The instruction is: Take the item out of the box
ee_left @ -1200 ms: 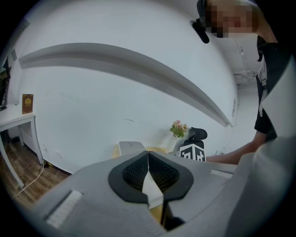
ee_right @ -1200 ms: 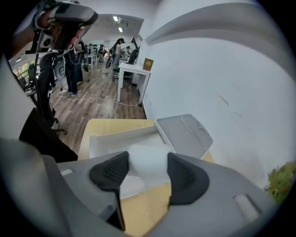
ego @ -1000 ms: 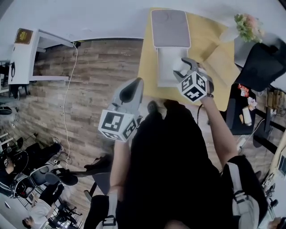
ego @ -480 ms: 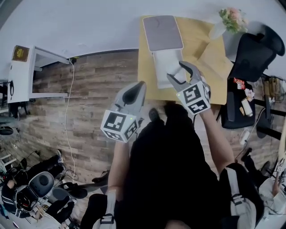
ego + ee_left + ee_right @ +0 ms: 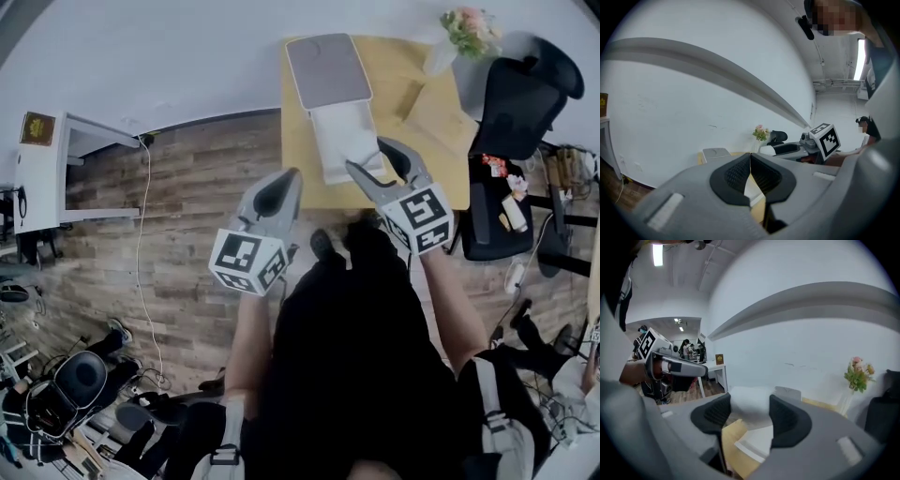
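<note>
One open box (image 5: 342, 142) sits on the tabletop (image 5: 298, 161). The right gripper (image 5: 750, 409) fingers grip one white item (image 5: 749, 399). The left gripper (image 5: 750, 165) fingers are closed together.

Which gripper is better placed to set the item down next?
Right. The right gripper holds the white item in its jaws above the open box; the left gripper is shut, empty, and off to the box's side.
</note>
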